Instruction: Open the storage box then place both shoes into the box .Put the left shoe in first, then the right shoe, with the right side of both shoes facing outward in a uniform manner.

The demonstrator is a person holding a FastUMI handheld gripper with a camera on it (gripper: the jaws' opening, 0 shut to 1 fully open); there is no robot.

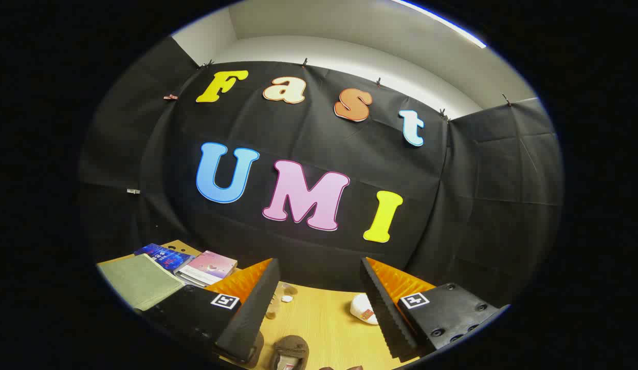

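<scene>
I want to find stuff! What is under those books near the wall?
The books lie on the wooden table, partly over a grey-green folder. Anything beneath them is covered. The open tool holds nothing.

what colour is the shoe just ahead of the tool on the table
White, with a small reddish patch. The shoe shows best in the gripper view, beside one finger of the open tool.

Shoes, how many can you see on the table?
2. A brown shoe lies between the open gripper fingers, near their base. A white shoe lies further ahead, against one finger, which partly hides it. More could be hidden.
</scene>
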